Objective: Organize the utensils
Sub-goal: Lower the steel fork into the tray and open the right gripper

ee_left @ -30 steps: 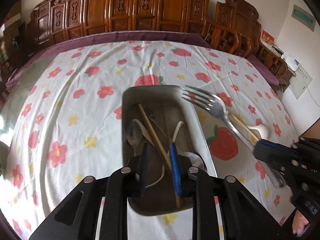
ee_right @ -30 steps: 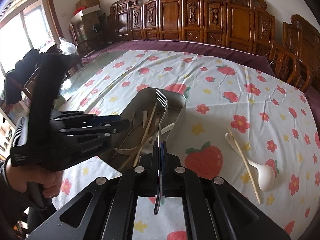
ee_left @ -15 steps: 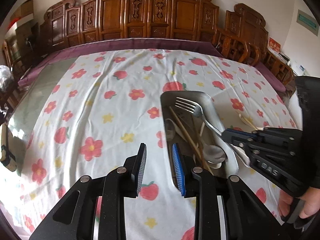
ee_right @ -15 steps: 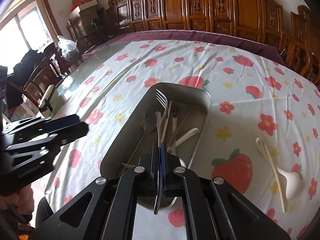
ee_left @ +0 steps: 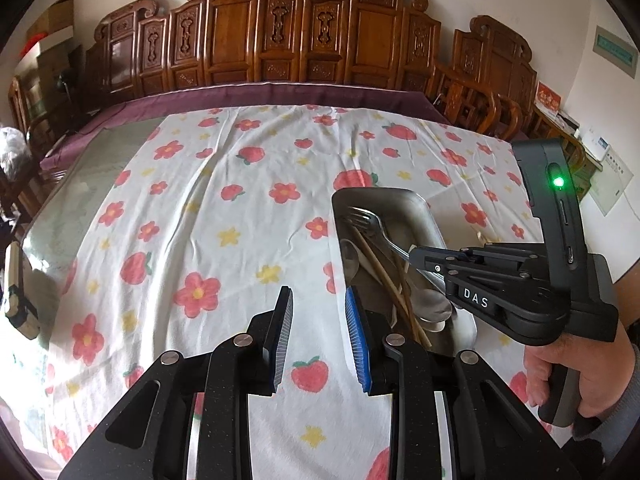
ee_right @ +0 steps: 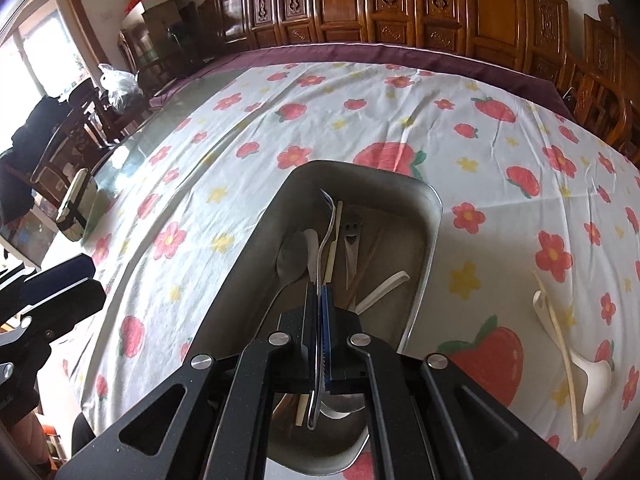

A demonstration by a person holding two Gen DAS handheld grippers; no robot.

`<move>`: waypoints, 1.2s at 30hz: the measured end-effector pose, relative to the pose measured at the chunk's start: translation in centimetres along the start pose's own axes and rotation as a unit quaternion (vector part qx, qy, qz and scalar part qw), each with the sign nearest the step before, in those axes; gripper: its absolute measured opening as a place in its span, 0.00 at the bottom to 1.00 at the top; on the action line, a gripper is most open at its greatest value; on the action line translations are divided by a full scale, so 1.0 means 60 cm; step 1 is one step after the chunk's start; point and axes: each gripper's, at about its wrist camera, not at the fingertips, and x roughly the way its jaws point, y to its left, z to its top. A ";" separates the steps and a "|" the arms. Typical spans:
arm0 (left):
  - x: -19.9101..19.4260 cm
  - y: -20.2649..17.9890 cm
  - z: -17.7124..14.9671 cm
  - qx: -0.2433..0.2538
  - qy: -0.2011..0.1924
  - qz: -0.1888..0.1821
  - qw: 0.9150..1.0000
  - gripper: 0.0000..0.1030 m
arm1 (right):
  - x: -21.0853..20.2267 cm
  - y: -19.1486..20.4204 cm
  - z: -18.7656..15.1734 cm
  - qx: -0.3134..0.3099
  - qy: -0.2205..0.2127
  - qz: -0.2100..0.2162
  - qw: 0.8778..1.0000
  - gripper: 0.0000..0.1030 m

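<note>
Indoors, carved wooden chairs (ee_left: pixel 280 36) ring a floral tablecloth (ee_left: pixel 200 208); right hand-held gripper (ee_right: pixel 319 304) clamps a fork (ee_right: pixel 329 224), left hand-held gripper (ee_left: pixel 316 320) seemingly empty, parted.

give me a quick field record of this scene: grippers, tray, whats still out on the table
left gripper: open, empty, over the tablecloth beside the tray
right gripper: shut on the metal fork, tines over the tray
tray: steel, rectangular, on the tablecloth
in tray: metal spoon, wooden chopsticks, white spoon handle, smiley-face utensil
still outside: white ceramic spoon and one chopstick lying across it, on the right in the right wrist view
</note>
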 end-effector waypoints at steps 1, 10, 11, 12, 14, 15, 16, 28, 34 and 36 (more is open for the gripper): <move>-0.001 0.000 0.000 0.000 -0.001 -0.001 1.000 0.25 | 0.000 0.001 0.000 0.000 0.000 0.000 1.000 0.03; -0.006 -0.001 -0.002 -0.001 -0.003 -0.001 1.000 0.25 | -0.001 0.009 0.001 -0.002 0.000 0.008 1.000 0.03; -0.006 -0.001 -0.002 0.000 -0.003 -0.001 1.000 0.25 | -0.001 0.010 0.000 -0.001 0.000 0.011 1.000 0.03; -0.007 -0.001 -0.002 0.000 -0.003 -0.001 1.000 0.25 | -0.002 0.010 0.000 -0.001 -0.001 0.015 1.000 0.03; -0.007 -0.001 -0.002 0.000 -0.002 -0.001 1.000 0.25 | -0.004 0.012 -0.001 -0.002 -0.001 0.019 1.000 0.03; -0.007 -0.001 -0.002 0.000 -0.002 0.000 1.000 0.25 | -0.005 0.011 -0.001 -0.001 -0.001 0.022 1.000 0.03; -0.007 -0.001 -0.002 0.000 -0.002 -0.001 1.000 0.25 | -0.006 0.011 -0.002 -0.001 -0.002 0.025 1.000 0.04; -0.011 -0.008 -0.007 0.002 -0.002 -0.002 1.000 0.26 | -0.066 0.009 0.004 -0.016 -0.043 0.054 0.997 0.06; -0.014 -0.033 -0.008 0.009 -0.004 -0.009 1.000 0.35 | -0.127 -0.032 -0.035 -0.023 -0.060 0.041 0.997 0.09; -0.017 -0.046 -0.007 0.012 -0.007 -0.011 1.000 0.39 | -0.147 -0.055 -0.053 -0.023 -0.064 0.032 0.997 0.22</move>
